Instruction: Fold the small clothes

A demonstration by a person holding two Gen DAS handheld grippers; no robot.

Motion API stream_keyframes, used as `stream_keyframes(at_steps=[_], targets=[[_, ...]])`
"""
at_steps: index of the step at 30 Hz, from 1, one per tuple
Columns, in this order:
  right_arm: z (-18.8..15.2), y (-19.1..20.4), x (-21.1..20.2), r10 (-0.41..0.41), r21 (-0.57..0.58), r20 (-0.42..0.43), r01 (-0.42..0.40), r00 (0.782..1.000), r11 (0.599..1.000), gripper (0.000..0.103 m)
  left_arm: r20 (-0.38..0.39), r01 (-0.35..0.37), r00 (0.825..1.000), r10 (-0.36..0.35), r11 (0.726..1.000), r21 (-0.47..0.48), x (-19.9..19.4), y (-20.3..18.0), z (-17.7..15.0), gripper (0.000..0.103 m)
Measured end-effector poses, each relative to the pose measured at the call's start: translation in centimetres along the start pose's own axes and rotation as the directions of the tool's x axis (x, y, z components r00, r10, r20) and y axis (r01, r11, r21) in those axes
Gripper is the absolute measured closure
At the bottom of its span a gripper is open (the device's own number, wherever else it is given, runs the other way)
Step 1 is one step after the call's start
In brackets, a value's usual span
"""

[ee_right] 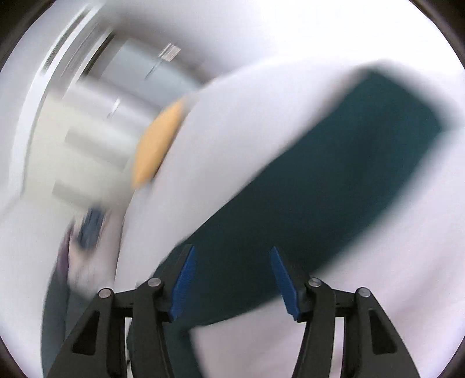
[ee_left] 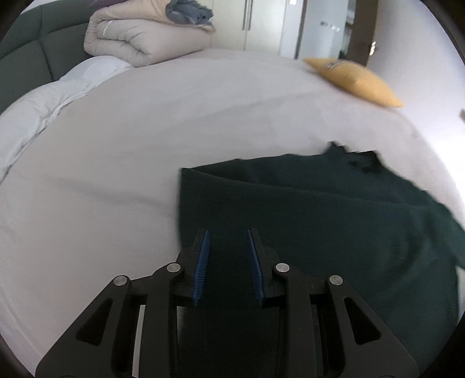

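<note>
Dark green garment (ee_left: 305, 209) lies half-folded; left claw (ee_left: 228, 235) and right claw (ee_right: 231, 253) gape empty.

Ahead of you the bed (ee_left: 145, 139) is covered in a pale sheet. A folded beige duvet (ee_left: 136, 37) lies at its far end with grey cloth (ee_left: 189, 13) on top, and a yellow cushion (ee_left: 357, 81) lies near the right edge.

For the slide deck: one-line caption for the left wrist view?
Left gripper, jaws narrowly apart, above a dark green garment on a white bed; yellow pillow beyond.
</note>
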State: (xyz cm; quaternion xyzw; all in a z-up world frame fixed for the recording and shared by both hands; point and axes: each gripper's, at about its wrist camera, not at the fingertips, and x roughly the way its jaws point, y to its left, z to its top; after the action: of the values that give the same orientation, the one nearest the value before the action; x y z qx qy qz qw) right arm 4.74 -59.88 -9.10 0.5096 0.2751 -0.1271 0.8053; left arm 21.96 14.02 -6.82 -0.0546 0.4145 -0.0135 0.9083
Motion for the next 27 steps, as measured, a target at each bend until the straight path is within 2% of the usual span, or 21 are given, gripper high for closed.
stream_keyframes(at_steps=[2,3,5,6,7,11,13,15,16,18,21,24,26,27], targets=[[1.9,-4.3,-2.7,-0.051,0.109,0.051,0.045,0.997,0.993,0.043,0.005,0.031,0.999,-0.031,0.999,-0.019,-0.8,-0.7,-0.3,0.077],[2.4,-6.2,-3.7,-0.053,0.156,0.066,0.042,0.996,0.987,0.046,0.006,0.057,0.998,-0.057,0.998,-0.037,-1.4,-1.0,-0.5,0.077],[2.7,-7.5,-3.9,-0.025,0.2,0.069,0.011,0.997,0.98,0.047,0.001,0.113,0.994,-0.113,0.991,-0.068,-1.9,-1.8,-0.9,0.07],[2.7,-7.8,-3.7,-0.016,0.215,0.068,0.001,0.998,0.977,0.047,-0.002,0.13,0.991,-0.131,0.989,-0.076,-2.1,-2.3,-1.0,0.053],[2.8,-7.6,-3.4,-0.017,0.214,0.075,0.0,0.997,0.977,0.046,0.002,0.153,0.988,-0.154,0.985,-0.082,-2.4,-2.7,-1.2,0.04],[2.6,-6.1,-0.8,-0.008,0.223,0.111,-0.017,0.994,0.975,0.045,-0.006,0.225,0.974,-0.227,0.97,-0.091,-3.2,-4.0,-1.9,0.039],[2.7,-5.8,0.0,-0.009,0.237,0.144,-0.026,0.99,0.971,0.047,-0.016,0.248,0.968,-0.251,0.963,-0.11,-3.4,-3.9,-2.1,0.039],[3.2,-5.5,0.3,-0.022,0.237,0.153,-0.015,0.988,0.971,0.065,-0.025,0.265,0.962,-0.27,0.956,-0.127,-3.4,-3.7,-2.2,0.039],[3.6,-5.6,0.4,-0.039,0.241,0.152,0.001,0.988,0.971,0.07,-0.028,0.275,0.959,-0.281,0.952,-0.136,-3.4,-3.5,-2.2,0.039],[4.3,-5.3,0.5,-0.062,0.232,0.146,0.027,0.987,0.972,0.09,-0.037,0.289,0.954,-0.297,0.946,-0.15,-3.4,-3.2,-2.3,0.039],[4.4,-2.2,0.8,-0.114,0.116,0.141,0.098,0.983,0.988,0.092,-0.038,0.317,0.944,-0.327,0.935,-0.16,-3.2,-2.6,-2.2,0.039],[3.7,3.3,1.3,-0.107,-0.087,0.128,0.119,0.986,0.989,0.093,-0.039,0.352,0.93,-0.366,0.916,-0.191,-2.6,-2.5,-1.8,0.039],[1.0,9.1,2.5,-0.092,-0.275,0.097,0.115,0.991,0.955,0.093,-0.037,0.378,0.918,-0.395,0.898,-0.225,-2.3,-2.2,-1.6,0.039],[-1.6,13.2,3.5,-0.077,-0.404,0.083,0.104,0.994,0.909,0.093,-0.035,0.395,0.909,-0.416,0.884,-0.25,-2.1,-2.0,-1.4,0.039]])
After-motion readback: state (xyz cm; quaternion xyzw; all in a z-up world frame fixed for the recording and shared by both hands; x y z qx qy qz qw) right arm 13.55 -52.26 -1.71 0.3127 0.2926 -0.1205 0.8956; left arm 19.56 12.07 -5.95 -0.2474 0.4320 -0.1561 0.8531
